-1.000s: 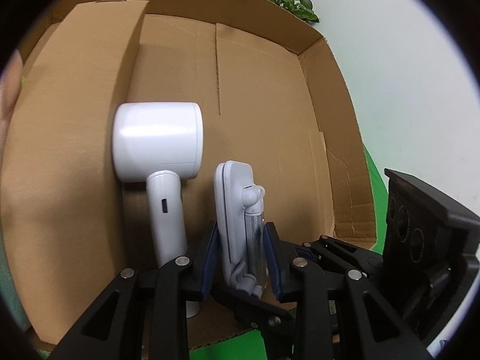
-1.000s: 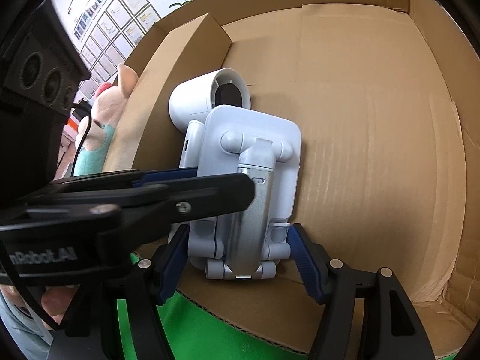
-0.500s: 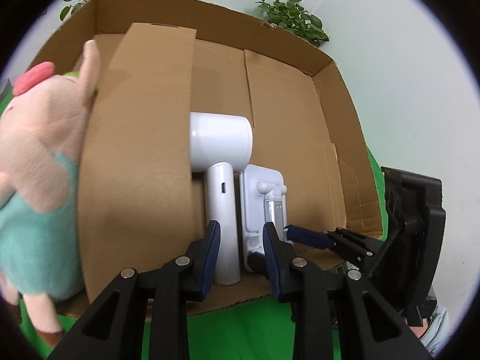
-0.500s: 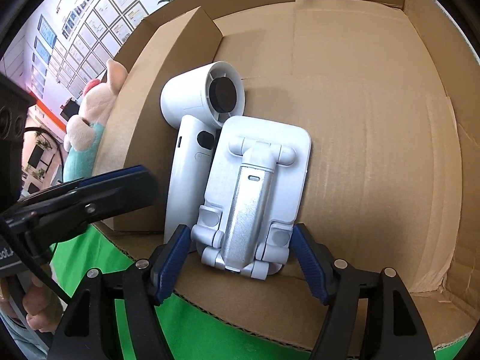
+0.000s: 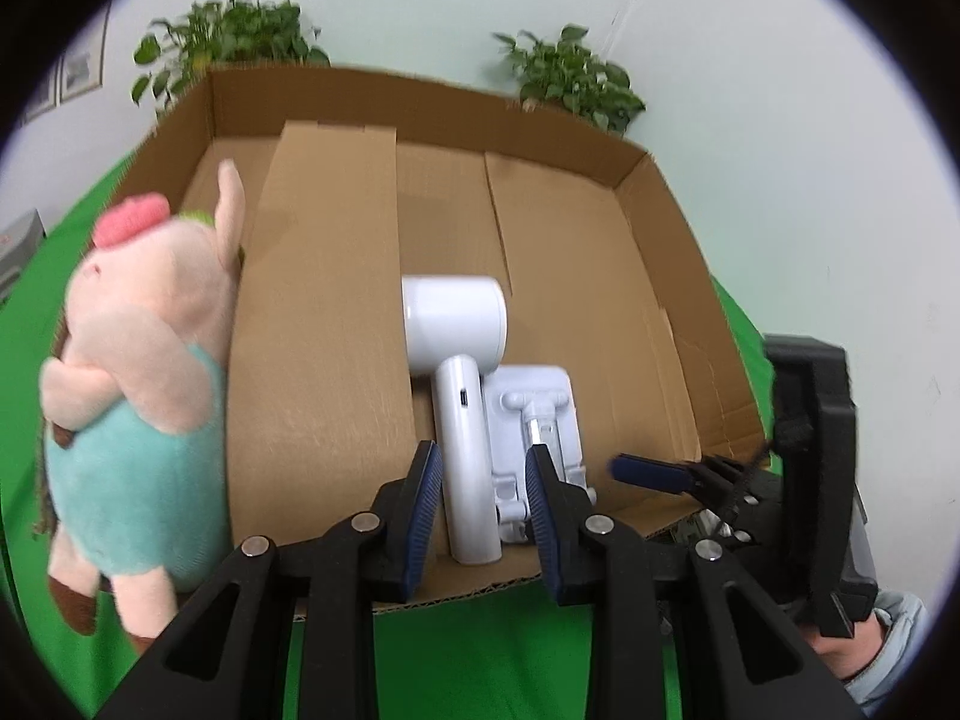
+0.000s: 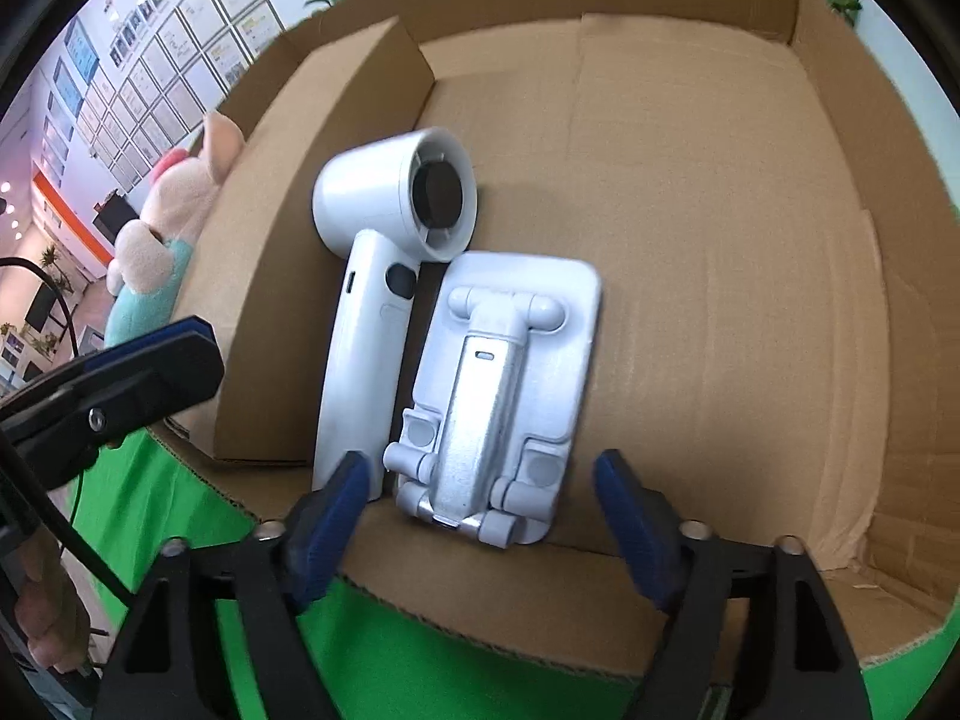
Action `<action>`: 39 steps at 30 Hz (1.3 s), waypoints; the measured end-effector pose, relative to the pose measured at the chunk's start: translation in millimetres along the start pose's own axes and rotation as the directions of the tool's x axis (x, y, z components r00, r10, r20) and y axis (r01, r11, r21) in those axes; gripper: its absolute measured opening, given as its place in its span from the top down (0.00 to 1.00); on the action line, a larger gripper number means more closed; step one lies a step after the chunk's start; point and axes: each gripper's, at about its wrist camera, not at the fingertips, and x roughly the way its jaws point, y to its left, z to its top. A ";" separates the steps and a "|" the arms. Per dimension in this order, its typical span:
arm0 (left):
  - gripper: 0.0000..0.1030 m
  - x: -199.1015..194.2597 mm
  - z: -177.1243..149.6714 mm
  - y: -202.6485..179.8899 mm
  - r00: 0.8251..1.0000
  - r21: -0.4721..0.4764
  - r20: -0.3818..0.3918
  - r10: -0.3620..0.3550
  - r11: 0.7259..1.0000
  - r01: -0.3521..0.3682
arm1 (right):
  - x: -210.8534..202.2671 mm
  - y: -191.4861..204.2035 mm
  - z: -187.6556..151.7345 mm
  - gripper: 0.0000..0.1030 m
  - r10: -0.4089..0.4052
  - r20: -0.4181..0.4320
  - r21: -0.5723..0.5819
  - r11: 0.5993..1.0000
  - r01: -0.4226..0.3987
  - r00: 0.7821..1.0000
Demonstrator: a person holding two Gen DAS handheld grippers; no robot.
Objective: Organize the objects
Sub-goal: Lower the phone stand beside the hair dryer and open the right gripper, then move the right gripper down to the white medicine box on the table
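A white handheld fan (image 5: 459, 360) (image 6: 384, 276) and a white folding phone stand (image 5: 534, 426) (image 6: 498, 396) lie side by side on the floor of an open cardboard box (image 5: 660, 276) (image 6: 750, 240). A pink plush pig in a teal outfit (image 5: 138, 396) (image 6: 162, 240) stands outside the box's left flap. My left gripper (image 5: 483, 516) is open and empty, held above the box's near edge. My right gripper (image 6: 480, 516) is open and empty just in front of the phone stand; it also shows in the left wrist view (image 5: 654, 471).
A tall cardboard flap (image 5: 324, 324) (image 6: 312, 228) stands between the pig and the fan. The box sits on a green cloth (image 5: 480, 648) (image 6: 420, 660). Potted plants (image 5: 564, 78) stand behind the box against a pale wall.
My left gripper let go of the phone stand and pulled back out of the box. My right gripper also backed away from the stand. The stand now lies flat beside the fan.
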 end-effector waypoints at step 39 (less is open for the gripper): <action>0.09 -66.1 -70.0 -41.8 0.903 0.034 0.245 0.353 0.928 -0.372 | -147.1 13.1 -147.2 0.01 -0.174 0.393 -0.013 0.981 0.194 0.903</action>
